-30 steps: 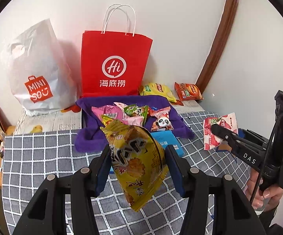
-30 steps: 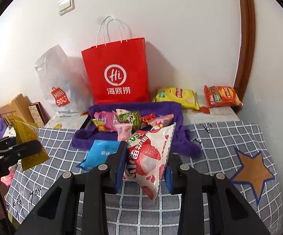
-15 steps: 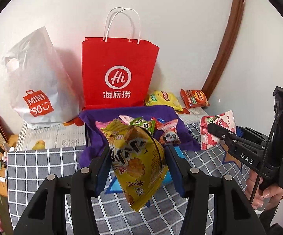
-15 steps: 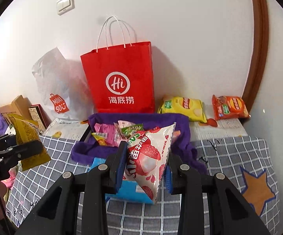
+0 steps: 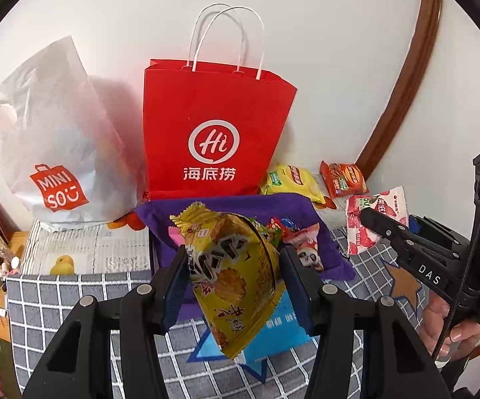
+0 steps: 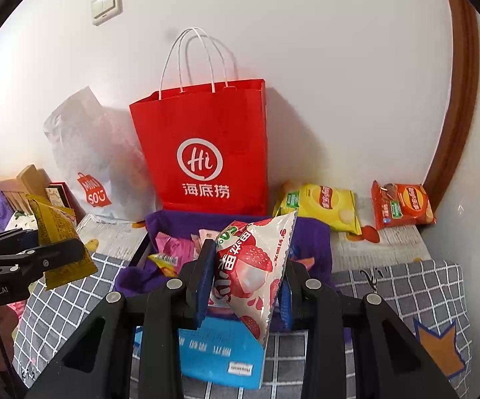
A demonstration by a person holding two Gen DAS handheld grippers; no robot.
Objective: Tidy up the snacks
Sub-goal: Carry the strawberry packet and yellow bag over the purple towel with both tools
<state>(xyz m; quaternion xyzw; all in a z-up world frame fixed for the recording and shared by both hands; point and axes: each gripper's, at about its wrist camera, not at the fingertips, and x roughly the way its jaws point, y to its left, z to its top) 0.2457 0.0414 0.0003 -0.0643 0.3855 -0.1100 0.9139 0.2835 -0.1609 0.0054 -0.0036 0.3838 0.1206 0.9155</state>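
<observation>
Left gripper (image 5: 233,286): clamps yellow packet (image 5: 236,276) above near edge of purple tray (image 5: 226,204).
Right gripper (image 6: 244,282): pinches strawberry packet (image 6: 253,266) over the tray.
Risk: slick packets may slip, landing outside the tray on blue packet (image 6: 220,355).

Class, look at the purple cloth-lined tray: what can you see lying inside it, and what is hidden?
Inside the purple tray lie small packets: a pink one, a panda one. The held lychee packet covers its middle.
</observation>
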